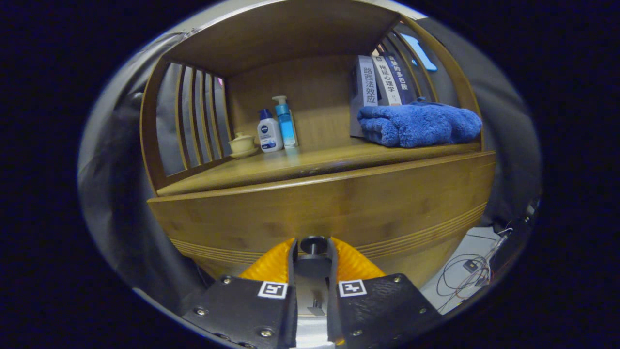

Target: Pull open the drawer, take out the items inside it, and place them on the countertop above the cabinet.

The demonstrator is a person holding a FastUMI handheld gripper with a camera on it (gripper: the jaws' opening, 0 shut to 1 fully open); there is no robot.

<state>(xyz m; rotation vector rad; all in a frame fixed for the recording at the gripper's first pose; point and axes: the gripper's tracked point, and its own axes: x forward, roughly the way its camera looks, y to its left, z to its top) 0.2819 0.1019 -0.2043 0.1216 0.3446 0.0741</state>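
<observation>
Gripper view: facing the wooden cabinet straight on
Gripper (313, 249): jaws drawn in close around the dark round knob (313, 244), one finger on each side; whether both actually press on it cannot be told
Drawer (329, 206): wide wood-grain front with grooved lines along its lower edge, knob at its middle, looks closed; contents hidden
Countertop (310, 162): just above the drawer, under a slatted shelf frame
Left on countertop: small cream lidded cup (241, 144), white bottle (269, 131), blue pump bottle (286, 121)
Right on countertop: folded blue towel (419, 125), books (382, 81) upright behind it
Floor, right of cabinet: loose cables (467, 274)
</observation>
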